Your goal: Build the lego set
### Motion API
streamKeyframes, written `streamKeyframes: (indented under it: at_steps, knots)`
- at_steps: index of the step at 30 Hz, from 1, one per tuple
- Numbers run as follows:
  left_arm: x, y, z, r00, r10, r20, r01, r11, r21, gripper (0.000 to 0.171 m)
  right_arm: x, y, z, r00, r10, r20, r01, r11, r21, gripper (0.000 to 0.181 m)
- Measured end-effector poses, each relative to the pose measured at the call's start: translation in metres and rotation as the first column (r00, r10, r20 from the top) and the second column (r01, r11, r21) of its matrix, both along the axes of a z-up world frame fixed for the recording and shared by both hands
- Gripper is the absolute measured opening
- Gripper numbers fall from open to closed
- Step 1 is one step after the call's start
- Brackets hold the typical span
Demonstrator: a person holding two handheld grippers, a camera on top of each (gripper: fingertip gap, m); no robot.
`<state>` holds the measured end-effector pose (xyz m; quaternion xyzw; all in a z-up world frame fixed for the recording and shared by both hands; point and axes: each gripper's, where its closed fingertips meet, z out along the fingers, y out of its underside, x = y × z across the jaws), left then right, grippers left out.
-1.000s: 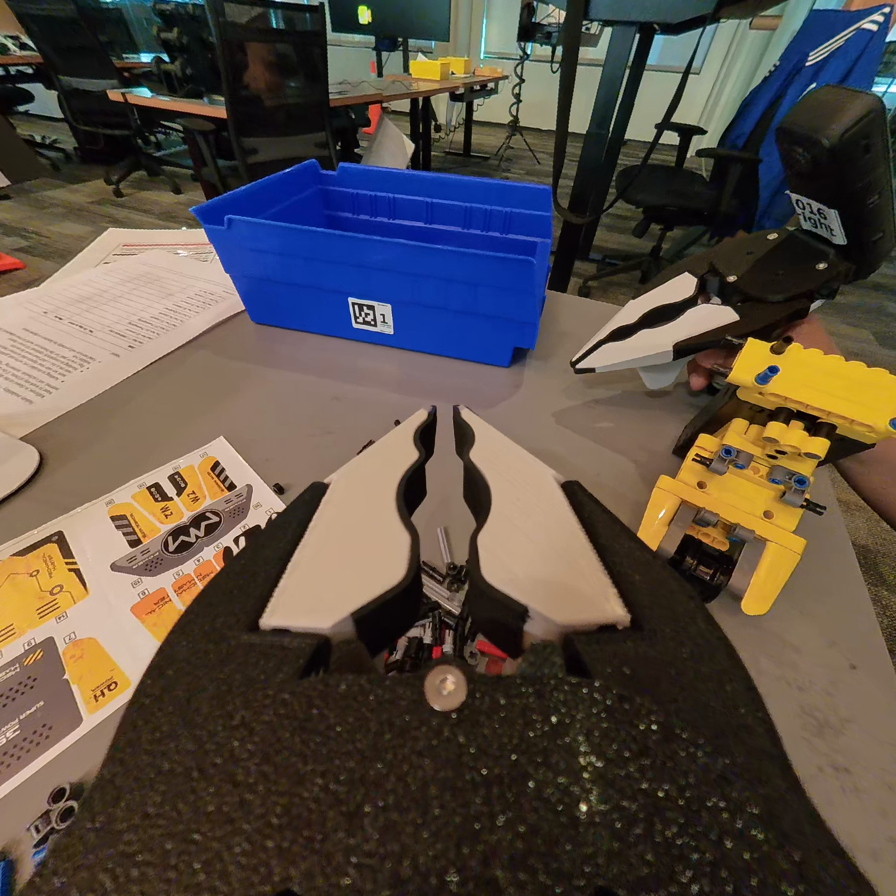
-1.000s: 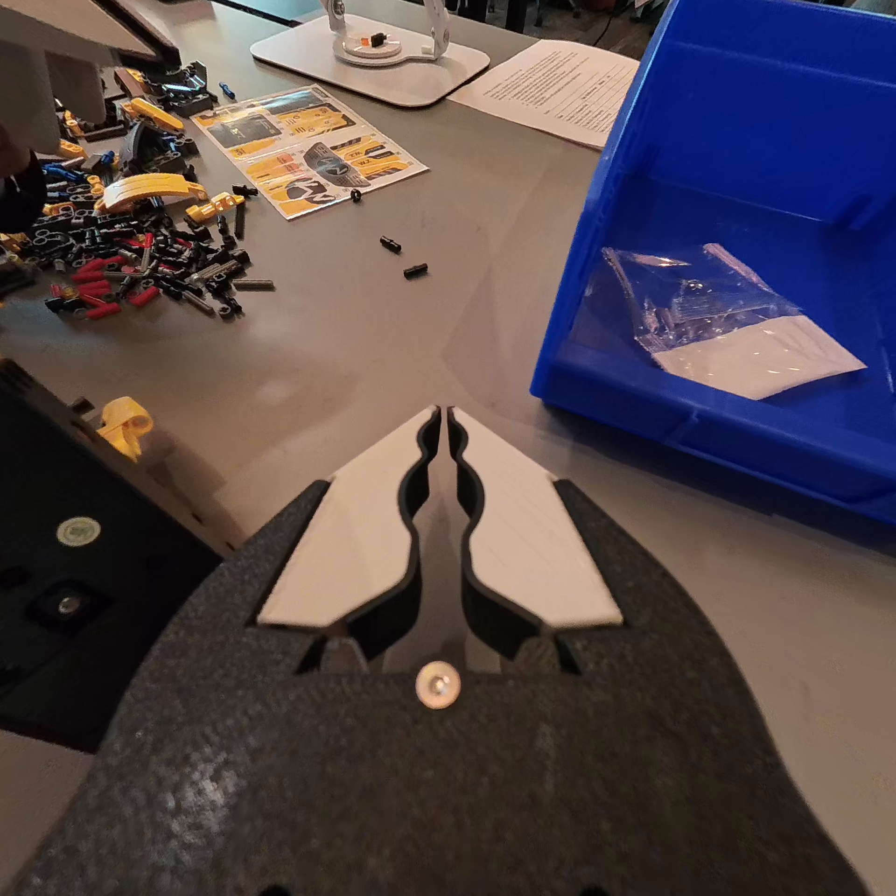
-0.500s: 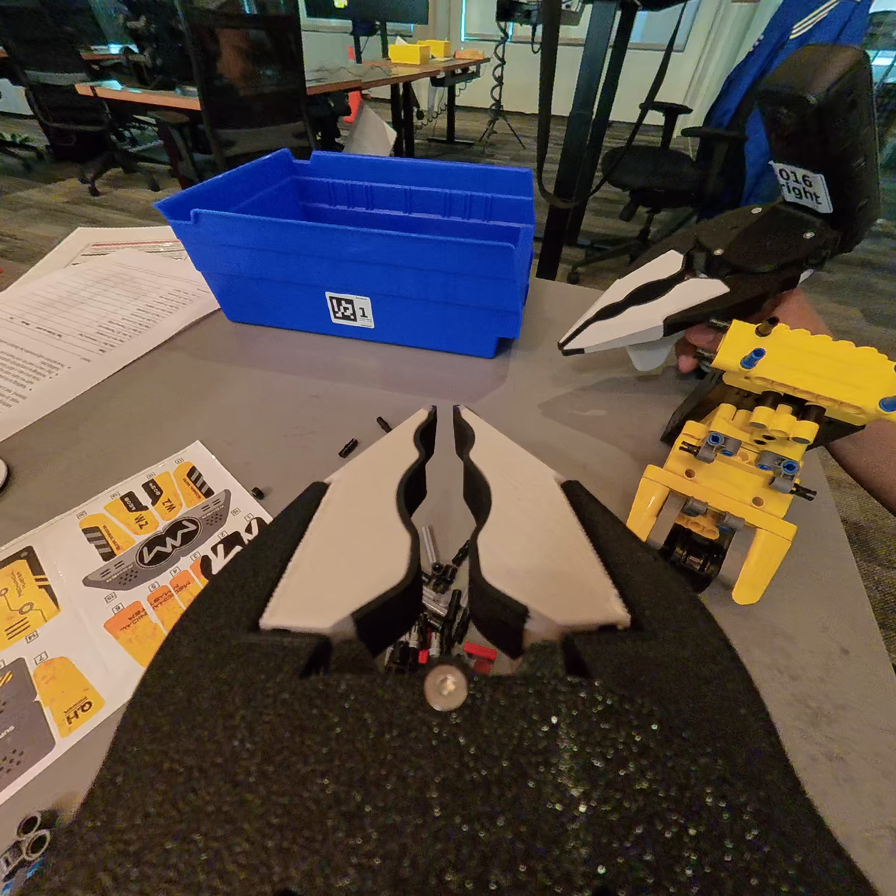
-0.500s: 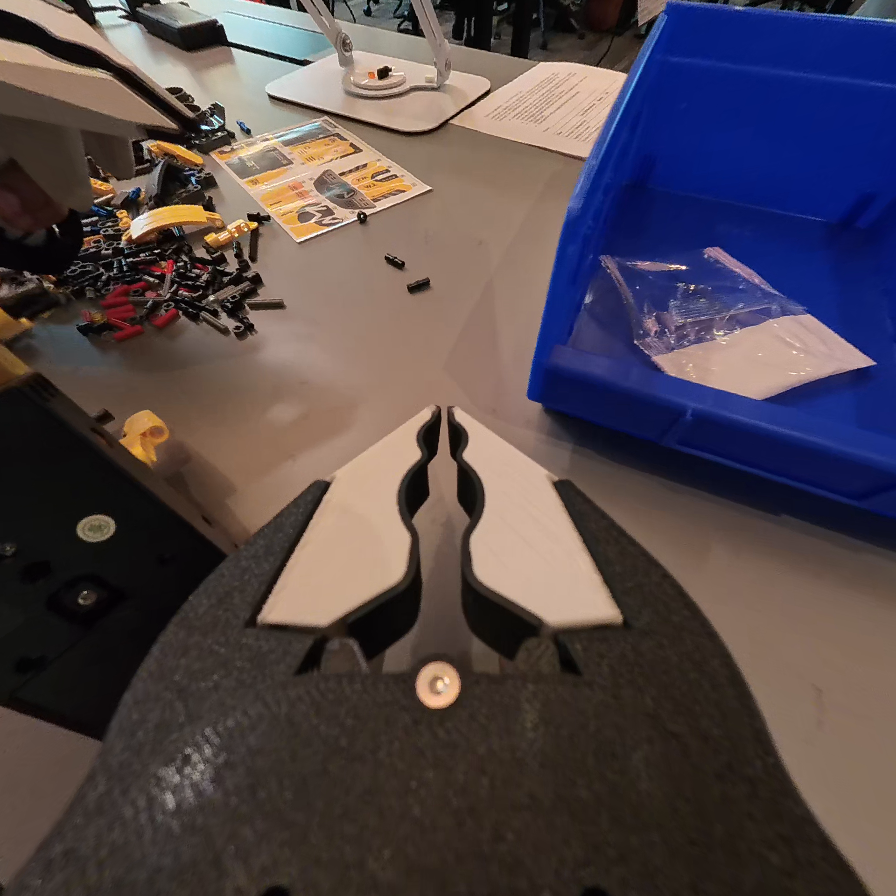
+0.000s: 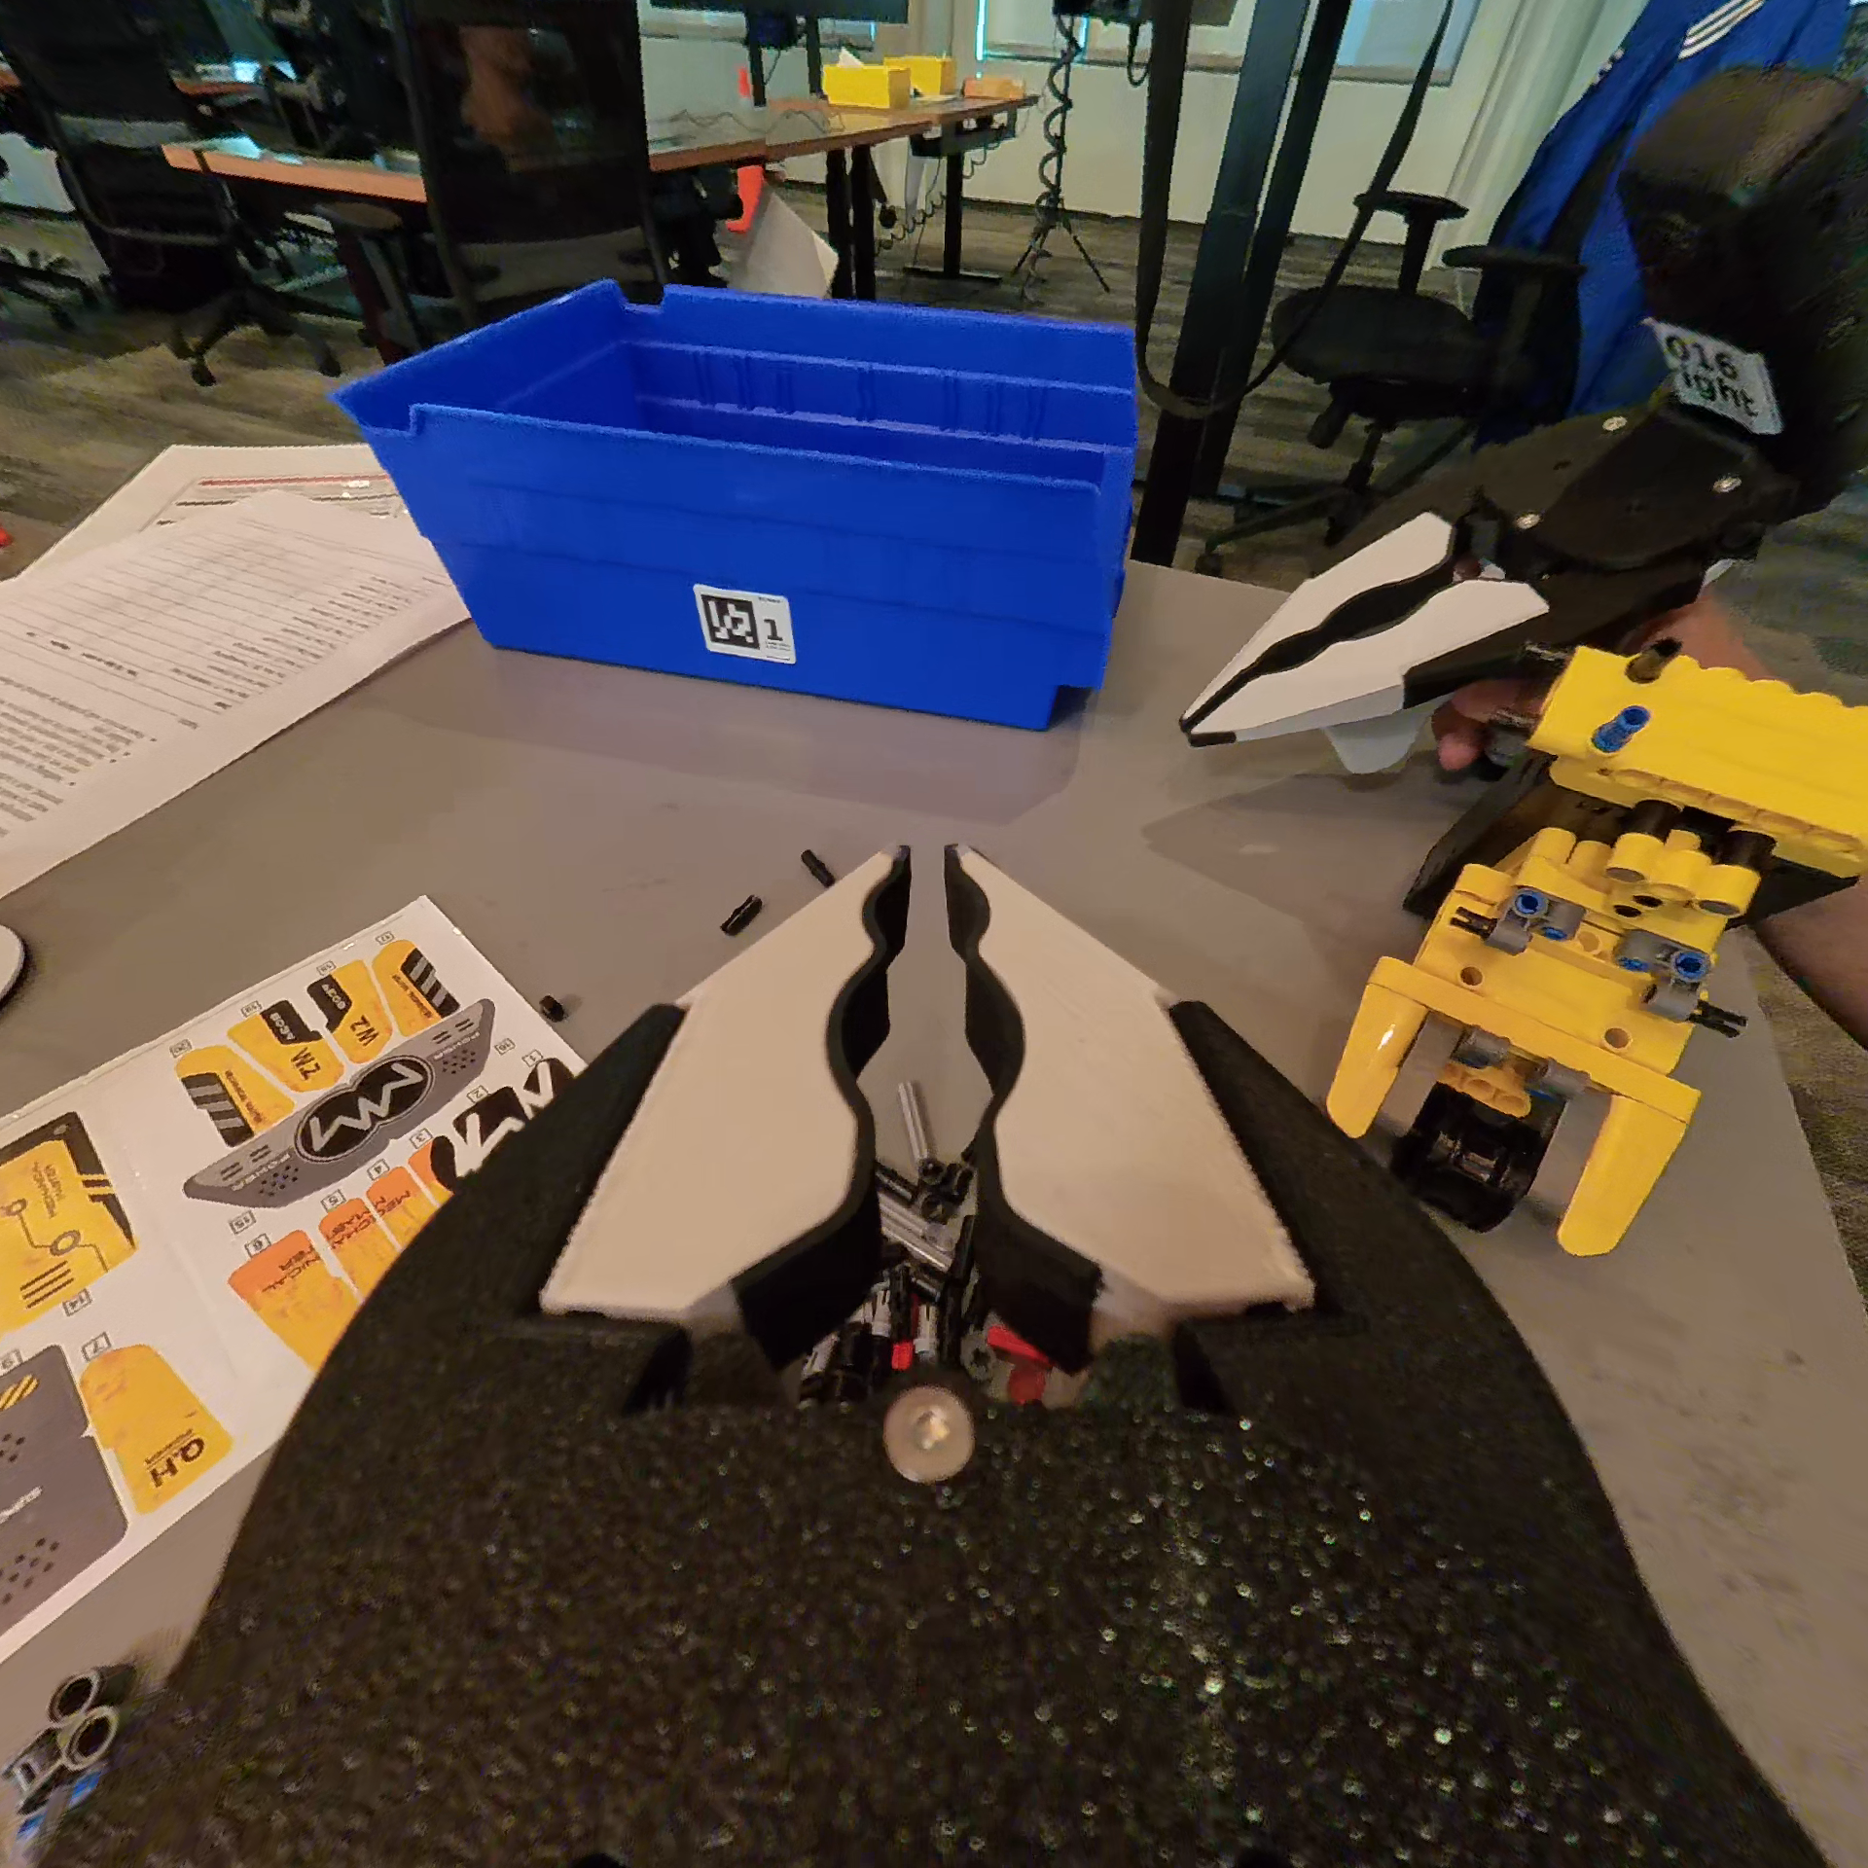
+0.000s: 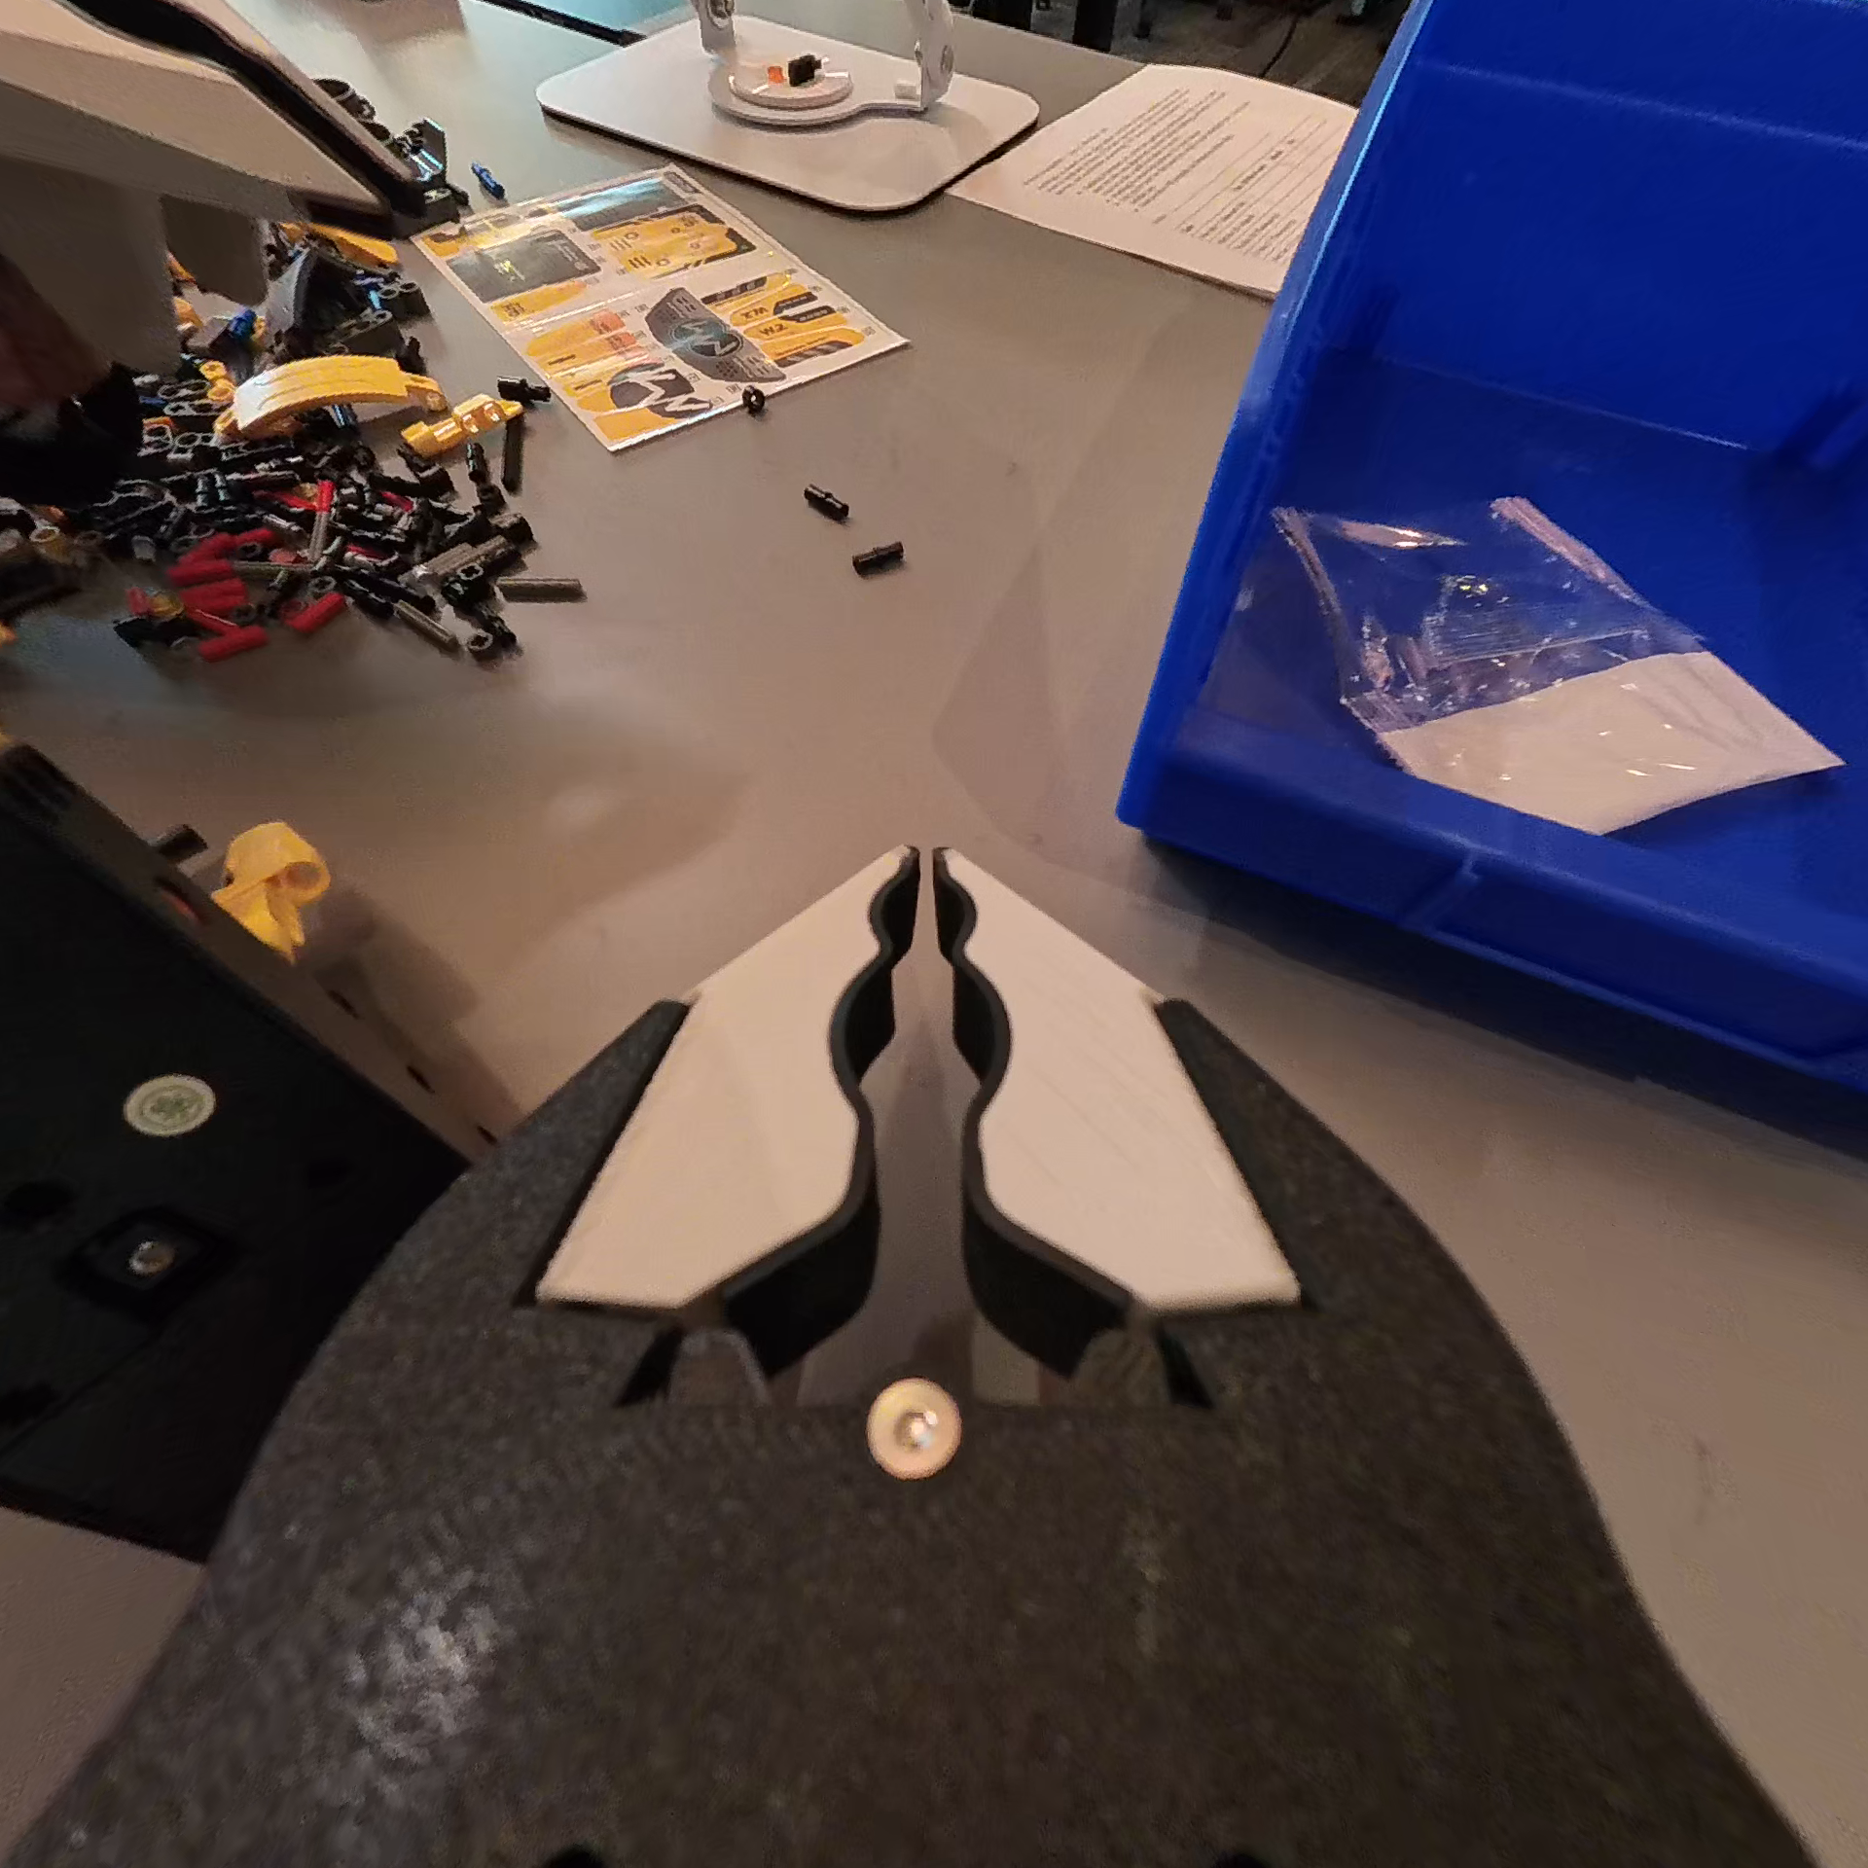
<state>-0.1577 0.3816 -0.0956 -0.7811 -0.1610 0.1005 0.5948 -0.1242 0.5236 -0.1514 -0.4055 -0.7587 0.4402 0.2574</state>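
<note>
A blue bin (image 5: 768,526) is sitting on the grey tabletop (image 5: 606,788), holding a clear plastic bag (image 6: 1516,657). A sticker sheet (image 5: 253,1162) is lying near loose black pins (image 6: 854,526), and a yellow brick model (image 5: 1577,970) is standing well apart from printed papers (image 5: 192,627).

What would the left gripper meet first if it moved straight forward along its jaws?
Probably the blue bin: beyond the left gripper lies bare grey table, two small black pins just left of that line. Depth is uncertain.
</note>
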Motion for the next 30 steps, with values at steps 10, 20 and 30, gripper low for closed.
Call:
streamKeyframes:
  at_steps: [10, 20, 30]
  knots:
    - [-0.010, -0.010, 0.006, 0.998, 0.045, -0.037, -0.046, 0.999, -0.006, 0.006, 0.000, 0.000, 0.003, 1.000, 0.003, -0.005, -0.004, 1.000, -0.024, 0.001]
    - [-0.038, -0.063, 0.041, 0.943, 0.208, -0.261, -0.223, 0.974, -0.033, 0.005, -0.001, 0.002, 0.003, 1.000, -0.011, -0.022, 0.011, 1.000, -0.007, 0.000]
    - [-0.011, -0.133, 0.036, 0.914, 0.388, -0.119, -0.390, 0.921, 0.002, 0.001, -0.001, 0.005, 0.009, 1.000, -0.014, -0.028, 0.013, 0.998, -0.065, 0.000]
